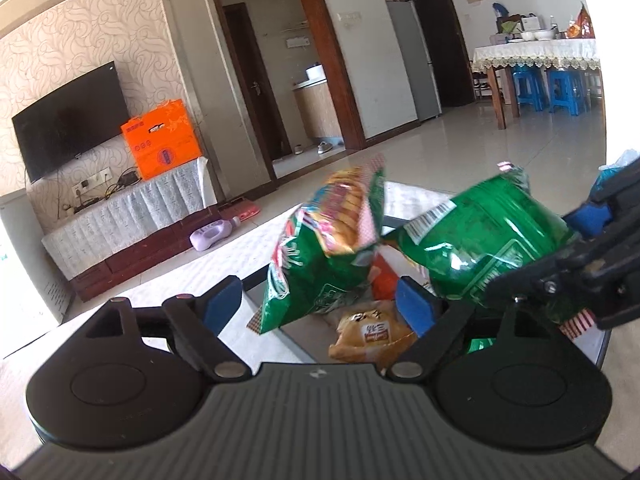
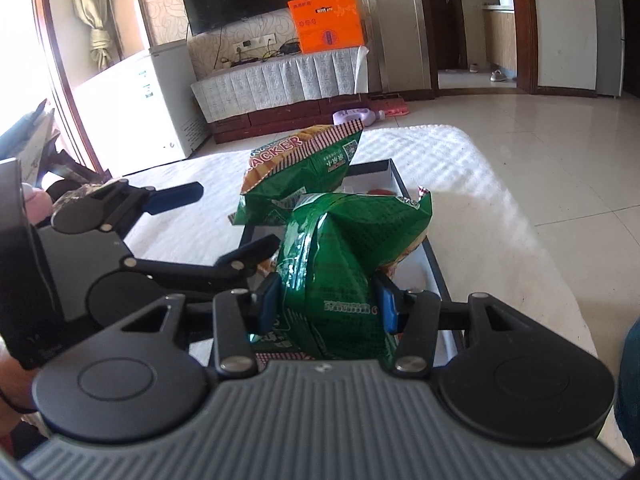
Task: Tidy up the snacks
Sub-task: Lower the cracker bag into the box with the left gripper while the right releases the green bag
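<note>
A green cracker bag point(image 1: 320, 248) stands tilted in a shallow dark-rimmed box point(image 2: 436, 264) on the white-covered table. My left gripper point(image 1: 320, 308) is open around its lower end, and neither blue pad presses on it. In the right wrist view the cracker bag point(image 2: 304, 168) is at the far end of the box, with the left gripper point(image 2: 234, 216) beside it. My right gripper point(image 2: 327, 306) is shut on a second green bag point(image 2: 352, 248), held over the box. From the left wrist view that second bag point(image 1: 492, 236) hangs at the right in the right gripper point(image 1: 576, 248). A small yellow packet point(image 1: 372, 336) lies in the box.
A white ribbed cloth point(image 2: 460, 168) covers the table around the box. Beyond it are a TV stand point(image 2: 280, 80) with an orange carton point(image 2: 326, 20), a white chest freezer point(image 2: 140, 100), a purple bottle point(image 1: 212, 234) on the floor, and a dining table point(image 1: 536, 56) with blue stools.
</note>
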